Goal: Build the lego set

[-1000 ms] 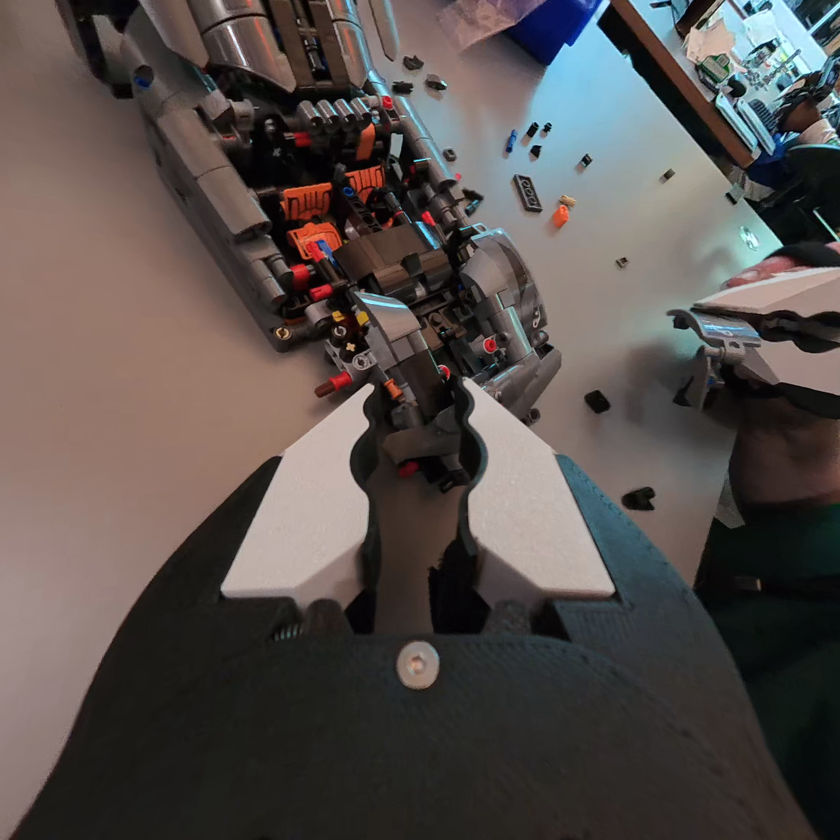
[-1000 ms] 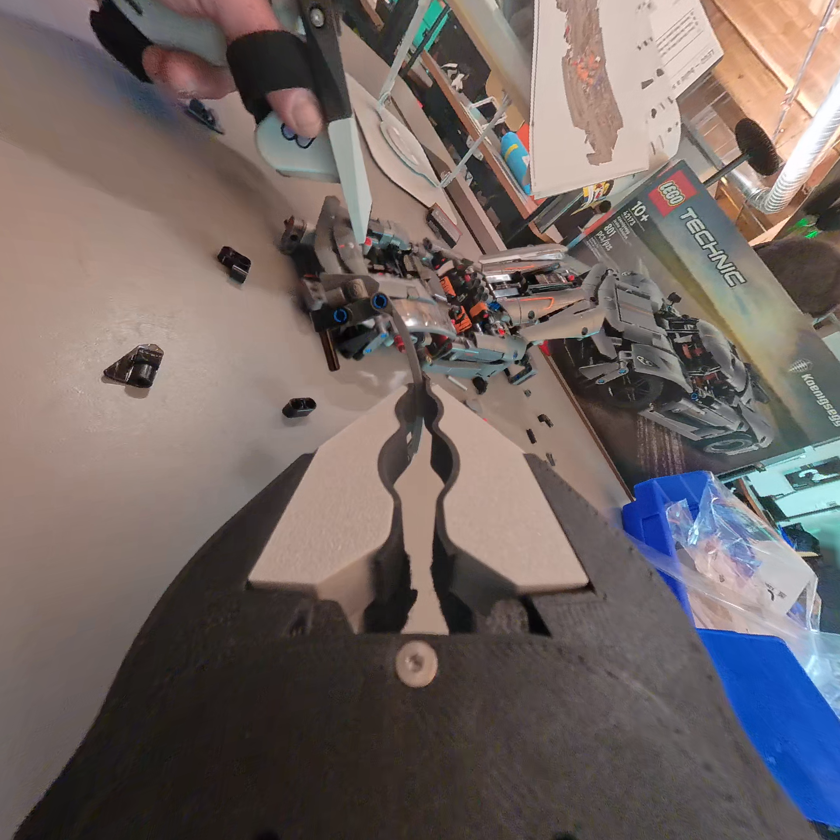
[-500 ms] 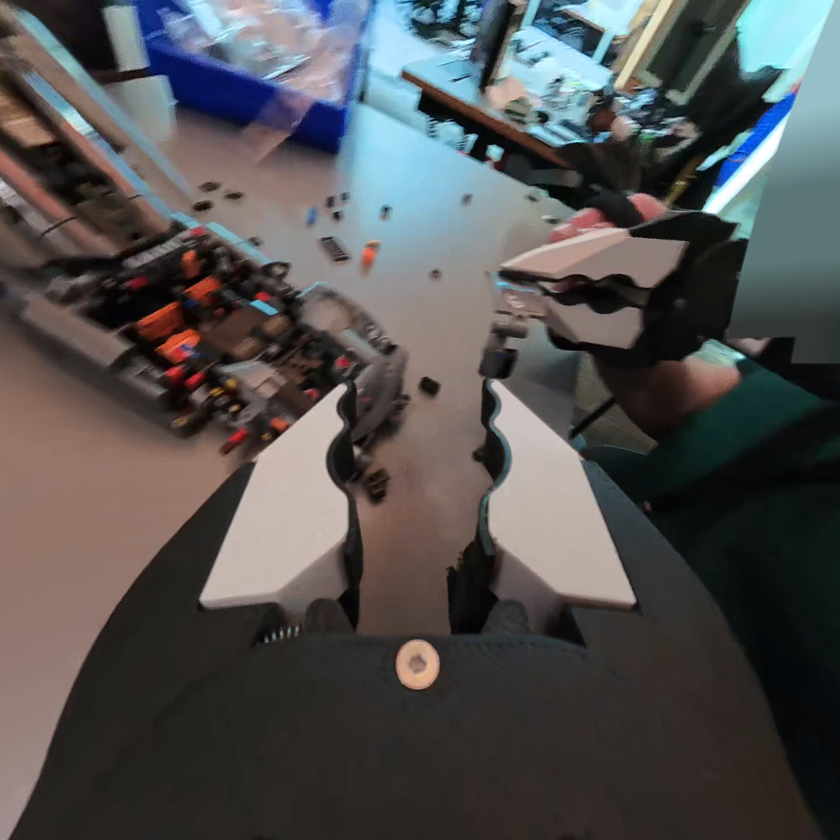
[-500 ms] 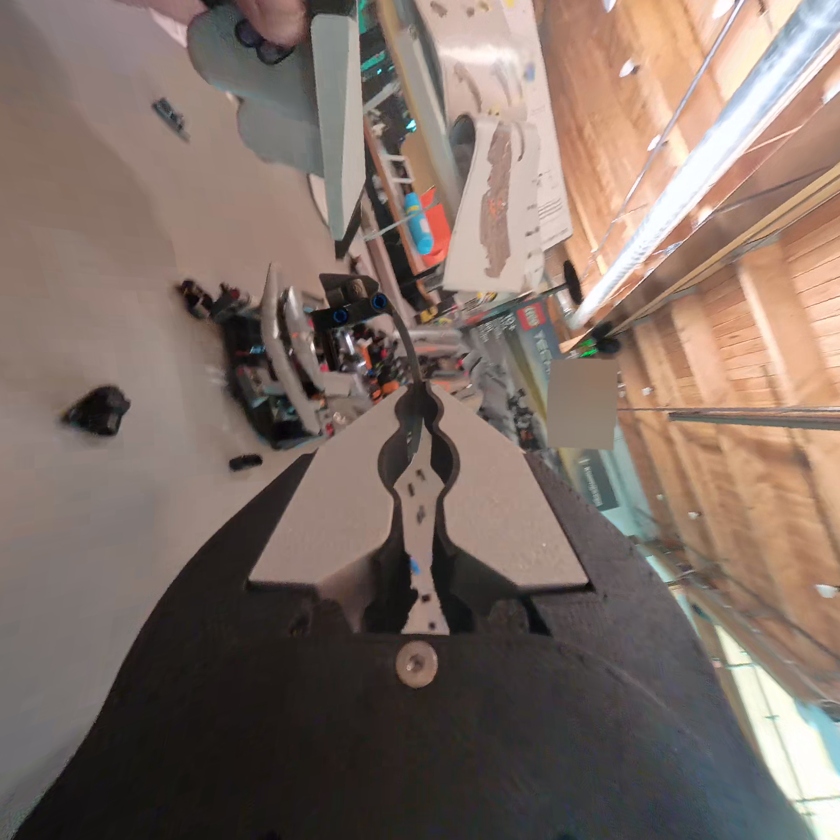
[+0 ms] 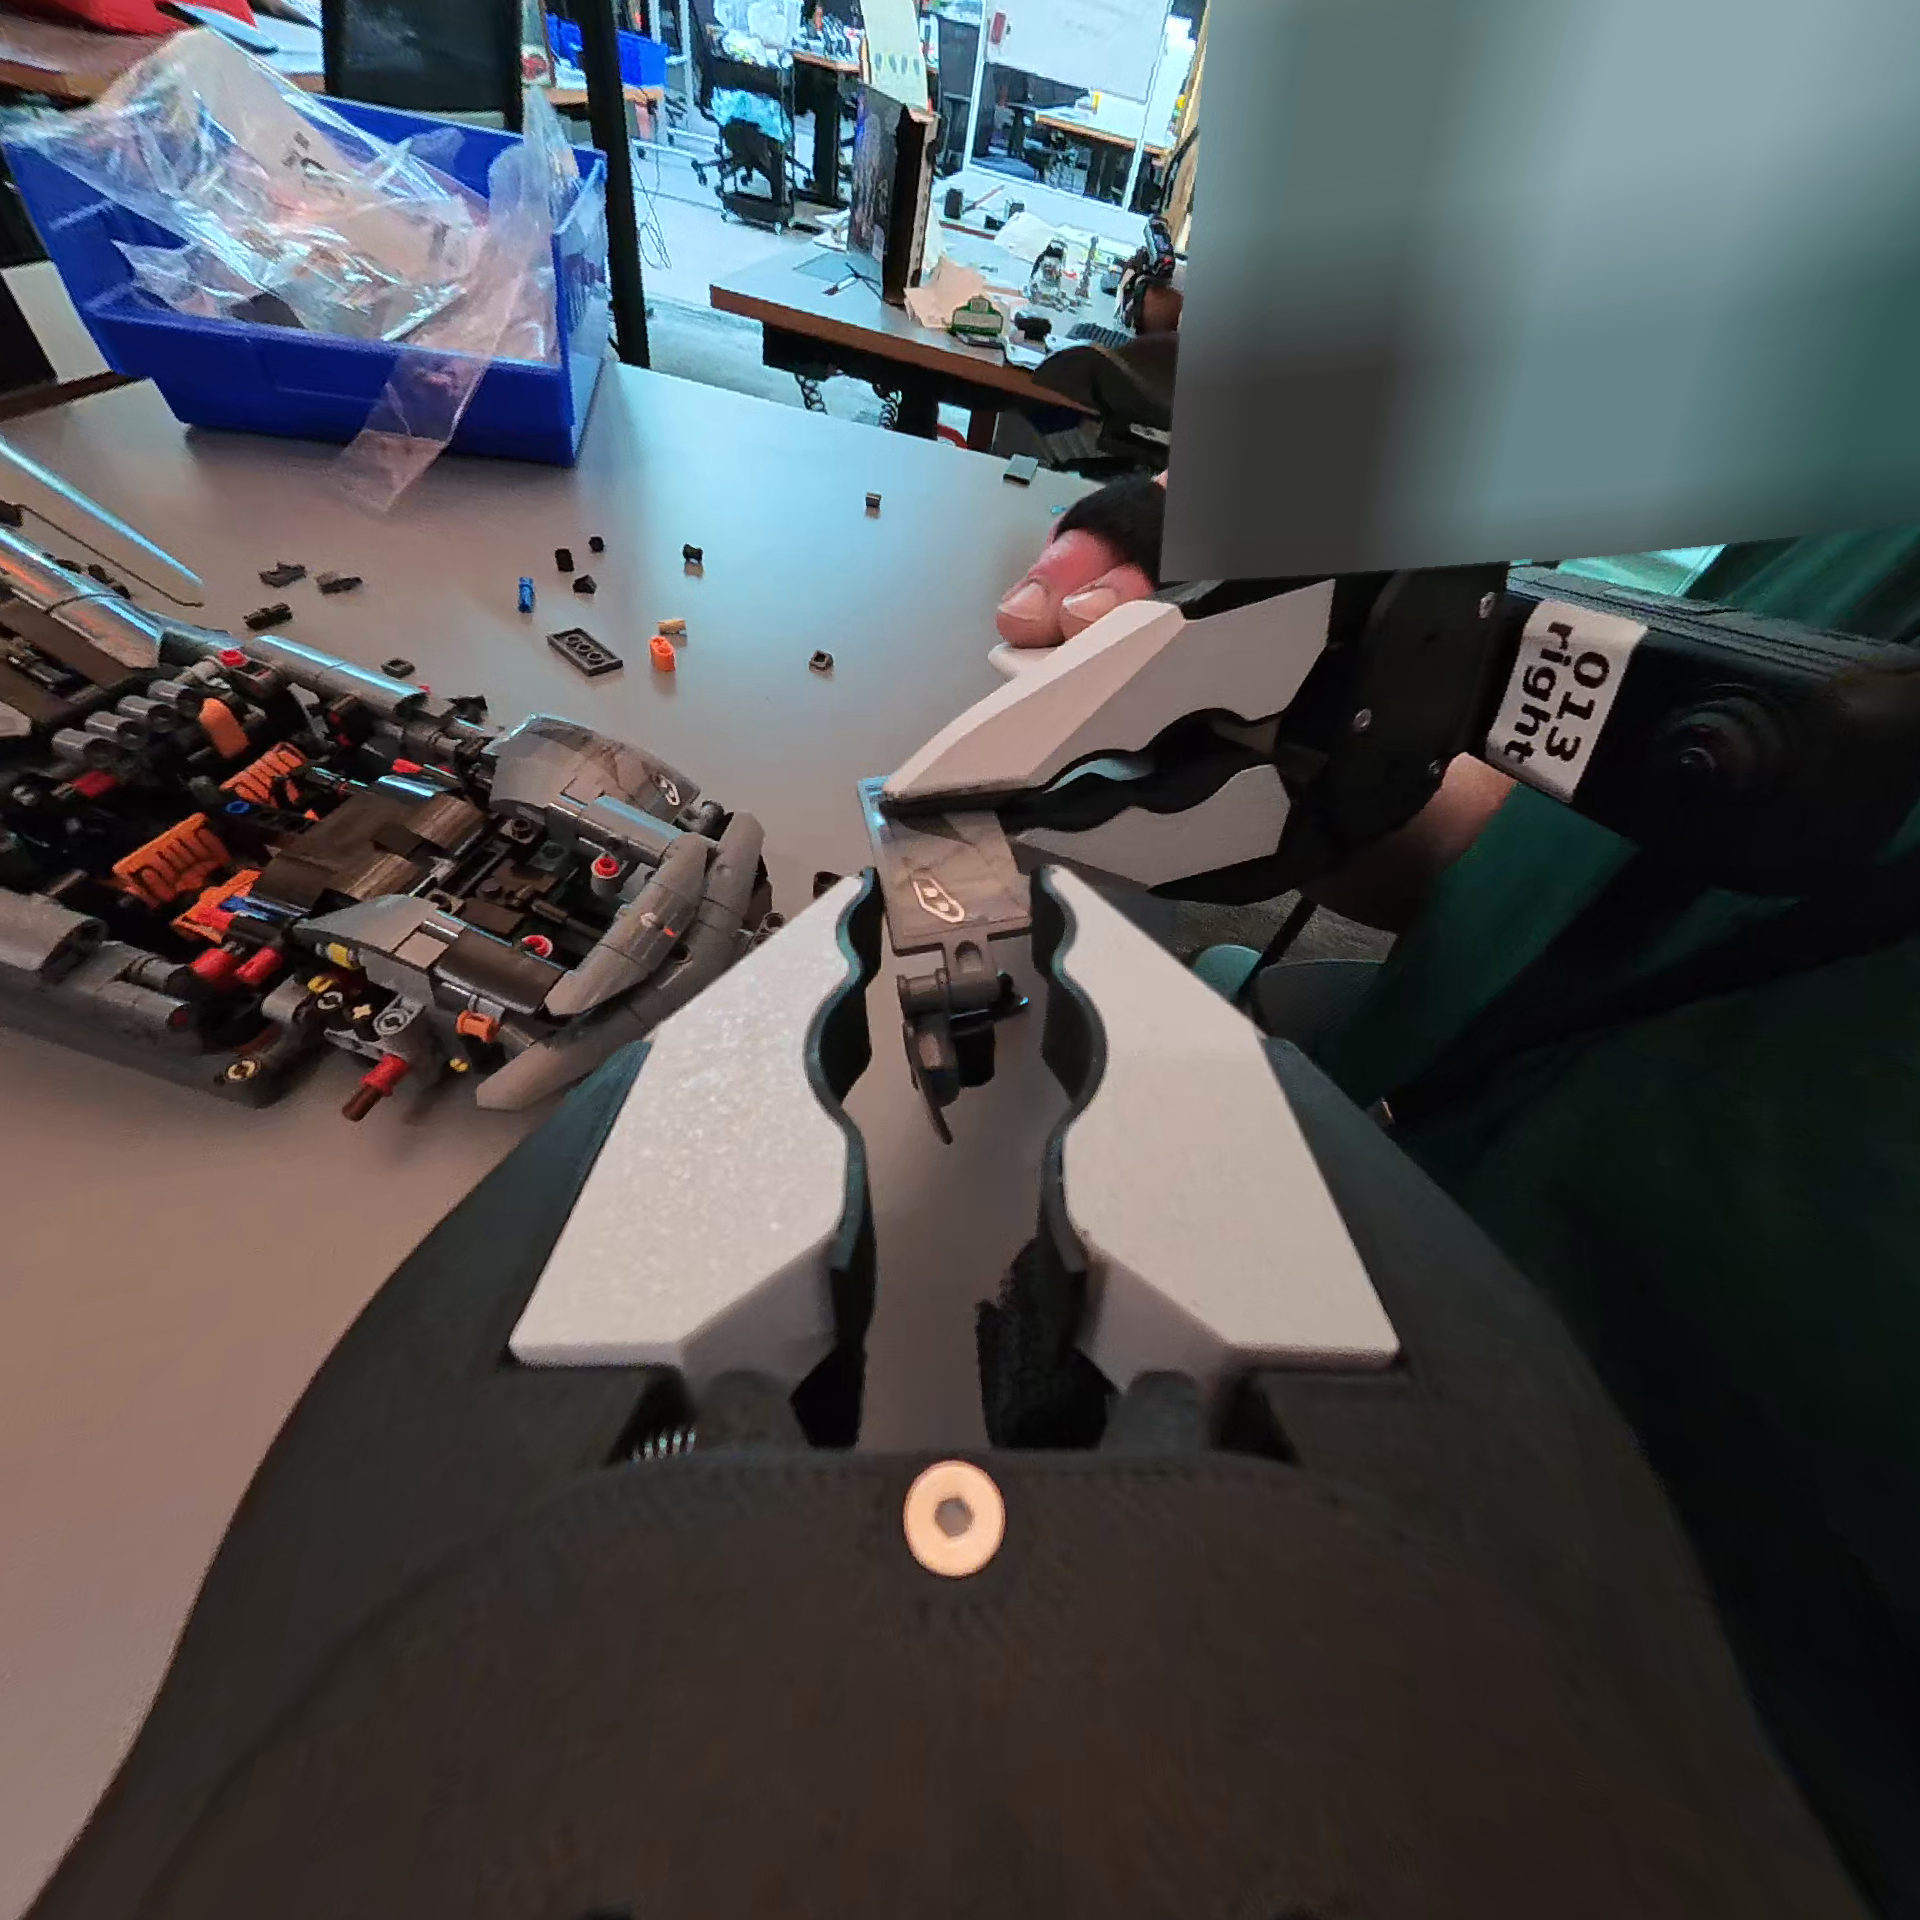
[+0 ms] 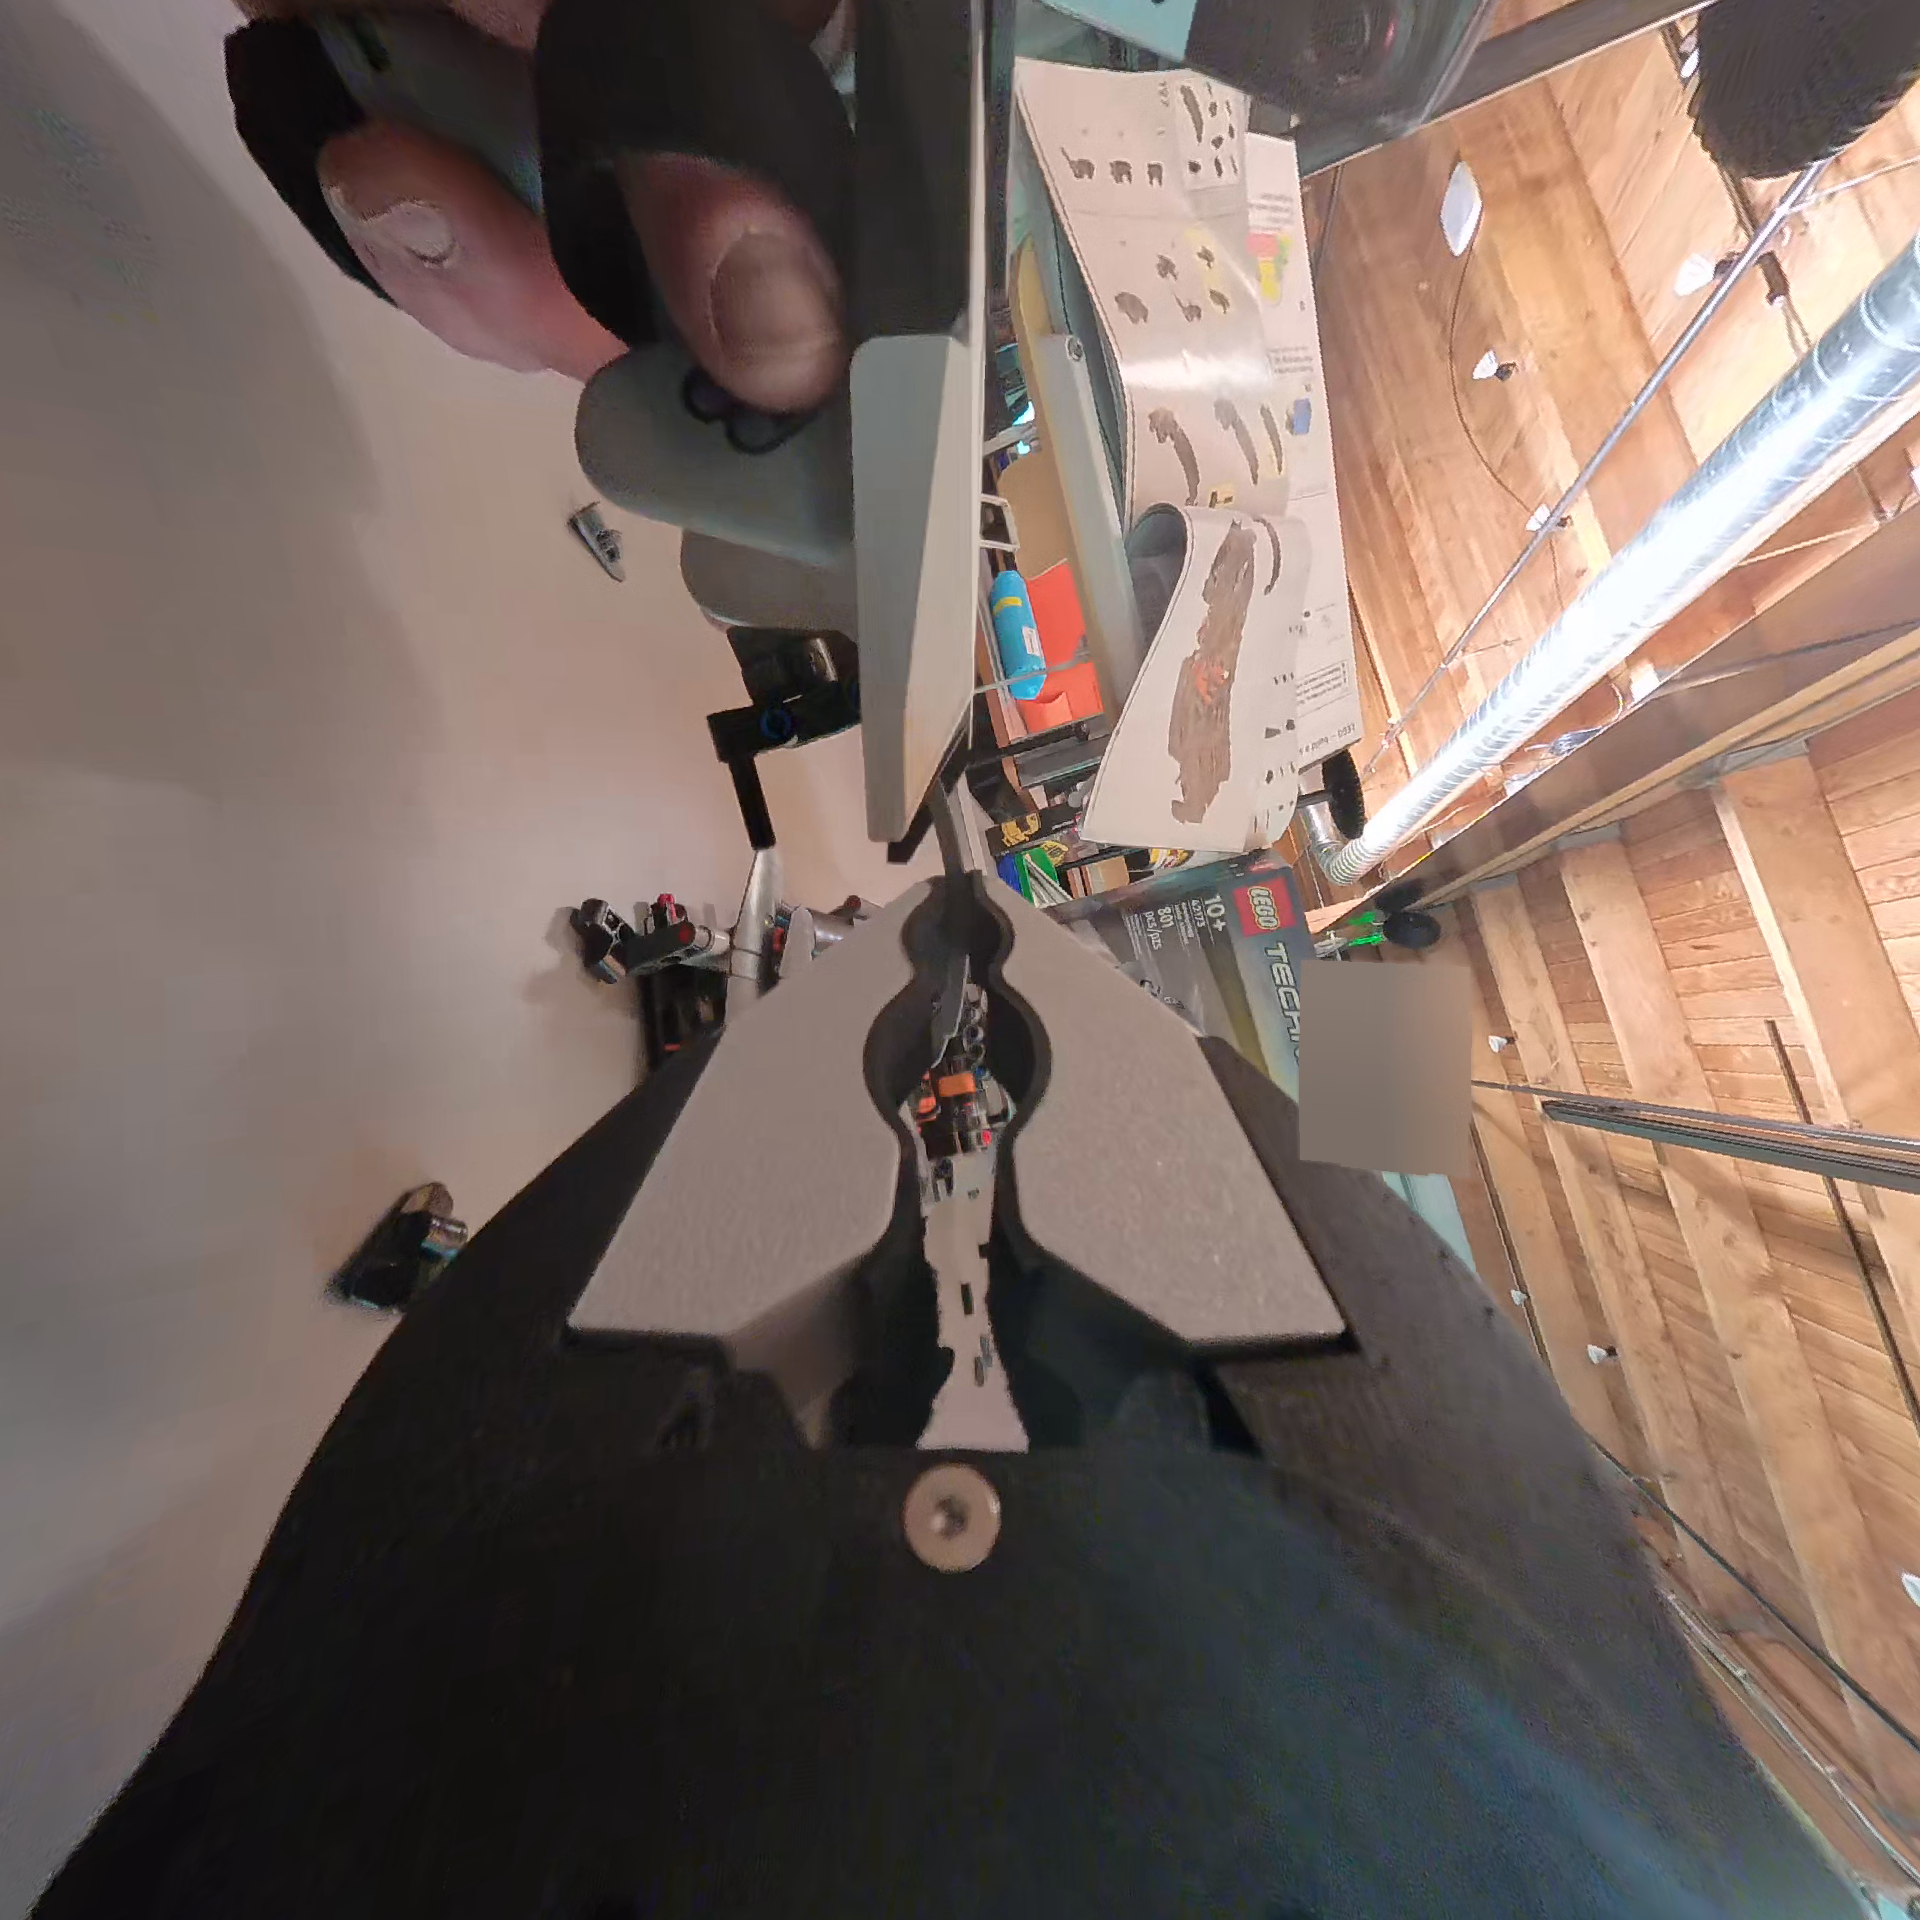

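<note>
My left gripper (image 5: 954,891) is open, with its two fingers close on either side of a dark grey Lego panel piece (image 5: 951,904) that has a small black hinge part below it. My right gripper (image 5: 888,795) comes in from the right and is shut on the panel's upper edge. In the right wrist view my right gripper (image 6: 956,883) pinches the thin panel (image 6: 940,826) edge-on. The left gripper's finger (image 6: 914,623) is just above it. The part-built grey, black and orange Lego car (image 5: 395,883) lies on the table at the left, untouched.
A blue bin (image 5: 312,364) with plastic bags stands at the table's far left. Small loose pieces (image 5: 587,652) lie beyond the car, and a black one (image 6: 400,1247) lies near me. The instruction booklet (image 6: 1216,665) and Lego box (image 6: 1236,935) stand behind the car (image 6: 675,935). The tips of both grippers are at nearly the same place.
My left gripper let go of the car's front, opened and swung right. My right gripper brought the panel piece up, and it now sits between the left fingers, which have narrowed around it.
</note>
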{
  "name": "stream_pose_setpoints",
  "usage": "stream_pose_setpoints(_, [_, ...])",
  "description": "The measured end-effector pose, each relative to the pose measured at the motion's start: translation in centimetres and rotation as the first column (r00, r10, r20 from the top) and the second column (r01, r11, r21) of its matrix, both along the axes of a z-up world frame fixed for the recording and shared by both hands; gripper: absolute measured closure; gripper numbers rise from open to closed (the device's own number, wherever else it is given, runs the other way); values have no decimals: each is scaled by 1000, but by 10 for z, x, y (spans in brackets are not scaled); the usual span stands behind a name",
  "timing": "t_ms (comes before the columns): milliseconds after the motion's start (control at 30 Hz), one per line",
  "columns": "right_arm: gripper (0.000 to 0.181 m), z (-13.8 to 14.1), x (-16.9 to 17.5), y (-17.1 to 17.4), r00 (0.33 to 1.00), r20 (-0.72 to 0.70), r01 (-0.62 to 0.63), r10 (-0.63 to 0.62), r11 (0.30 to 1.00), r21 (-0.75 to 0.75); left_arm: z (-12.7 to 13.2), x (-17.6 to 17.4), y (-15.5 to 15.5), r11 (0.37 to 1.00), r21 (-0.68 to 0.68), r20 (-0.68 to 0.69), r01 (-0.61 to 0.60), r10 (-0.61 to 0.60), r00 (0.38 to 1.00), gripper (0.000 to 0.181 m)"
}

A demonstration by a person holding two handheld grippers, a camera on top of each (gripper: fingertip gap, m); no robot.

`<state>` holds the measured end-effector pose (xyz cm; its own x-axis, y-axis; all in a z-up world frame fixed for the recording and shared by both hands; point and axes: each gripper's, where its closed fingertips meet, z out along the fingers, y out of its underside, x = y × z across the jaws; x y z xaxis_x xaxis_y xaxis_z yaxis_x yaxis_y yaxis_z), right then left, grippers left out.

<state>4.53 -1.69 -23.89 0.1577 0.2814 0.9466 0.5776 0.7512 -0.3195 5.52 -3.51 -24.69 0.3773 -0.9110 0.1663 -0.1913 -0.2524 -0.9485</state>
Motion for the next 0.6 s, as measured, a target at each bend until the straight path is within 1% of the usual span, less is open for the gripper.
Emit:
stream_pose_setpoints(167, [180, 0, -5, 4, 1000, -18, 3, -4, 999, -41, -1, -5, 4, 1000, 10, 8, -23, 23, 1000, 156])
stream_pose_setpoints(233, [178, 0, -4, 7, 1000, -22, 12, -14, 999, -51, -3, -8, 9, 998, 10, 7, -57, 57, 998, 156])
stream_pose_setpoints(300, [168, 0, -3, 10, 999, -27, 19, -21, 997, -69, -2, -11, 12, 997, 15, 22, -74, 73, 997, 157])
stream_pose_setpoints(333, [162, 0, -2, 12, 999, -30, 26, -28, 996, -86, -3, -14, 15, 995, 19, 20, -98, 97, 995, 156])
stream_pose_setpoints(467, [157, -7, 6, 19, 998, -41, 40, -48, 986, -164, -4, -22, 22, 986, 48, 5, -162, 162, 987, 157])
stream_pose_setpoints(600, [160, -15, 17, 29, 996, -58, 58, -75, 966, -250, -10, -36, 35, 967, 56, -38, -248, 250, 967, 157])
